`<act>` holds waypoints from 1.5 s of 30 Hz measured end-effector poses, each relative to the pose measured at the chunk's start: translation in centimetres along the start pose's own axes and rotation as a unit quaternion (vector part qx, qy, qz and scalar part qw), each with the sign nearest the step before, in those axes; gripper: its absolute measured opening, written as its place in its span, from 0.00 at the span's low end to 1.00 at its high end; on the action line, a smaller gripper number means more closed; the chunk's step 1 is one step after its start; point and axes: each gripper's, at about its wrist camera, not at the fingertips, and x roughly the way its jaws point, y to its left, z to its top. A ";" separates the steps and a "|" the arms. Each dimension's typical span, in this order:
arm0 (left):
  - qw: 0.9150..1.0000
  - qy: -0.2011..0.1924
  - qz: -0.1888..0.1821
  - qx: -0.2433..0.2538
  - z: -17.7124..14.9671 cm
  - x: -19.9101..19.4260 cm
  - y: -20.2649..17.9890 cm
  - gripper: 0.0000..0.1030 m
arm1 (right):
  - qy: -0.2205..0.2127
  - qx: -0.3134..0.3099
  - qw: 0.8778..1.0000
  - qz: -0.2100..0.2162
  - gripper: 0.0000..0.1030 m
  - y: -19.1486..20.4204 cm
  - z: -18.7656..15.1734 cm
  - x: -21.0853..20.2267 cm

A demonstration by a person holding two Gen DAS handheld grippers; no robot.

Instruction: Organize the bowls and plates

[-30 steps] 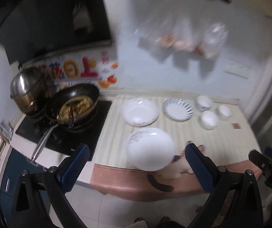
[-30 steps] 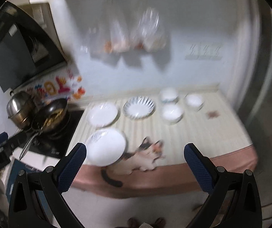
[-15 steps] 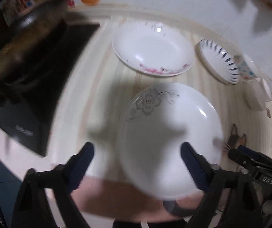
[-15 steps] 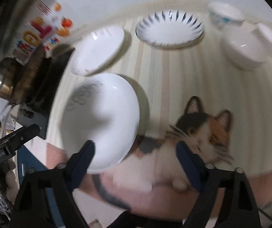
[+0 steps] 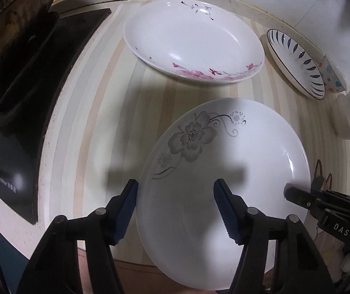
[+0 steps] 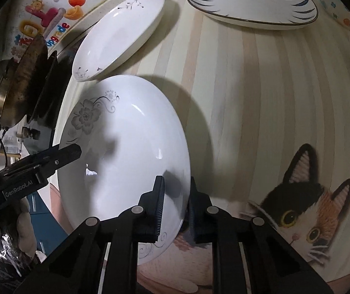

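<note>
Compared with a second ago, both cameras have dropped from a wide look at the kitchen to a close look down at the counter, and both claws have narrowed.

A white round plate with a grey flower print (image 5: 223,166) lies at the near edge of the striped beige mat (image 5: 96,112).

The left gripper (image 5: 176,210) straddles the plate's left rim, one blue pad just outside it and the other over the plate's inside; its jaws are closing, with no pad seen pressing yet.

The right gripper (image 6: 175,205) is pressed together, pinching the same plate's right rim between its dark pads.

Only the left view shows the black cooktop (image 5: 10,132) beside the mat and the pink-flowered white dish (image 5: 192,41) in full.

Only the right view shows the calico cat printed on the mat (image 6: 307,210) and the blue-leaf patterned plate (image 6: 250,0) clearly.
</note>
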 end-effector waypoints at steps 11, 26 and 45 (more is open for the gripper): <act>0.999 -0.033 -0.014 0.029 -2.3 -4.4 -3.9 0.59 | -0.025 -0.002 1.000 -0.006 0.19 -1.3 -1.5 -5.2; 0.993 -0.017 -0.050 0.106 -1.9 -1.4 -15.5 0.59 | -0.053 0.060 0.996 -0.028 0.19 -10.2 -6.0 -11.1; 0.990 0.000 -0.051 0.134 0.2 2.0 -21.1 0.59 | -0.066 0.121 0.989 -0.048 0.19 -15.7 -5.9 -11.2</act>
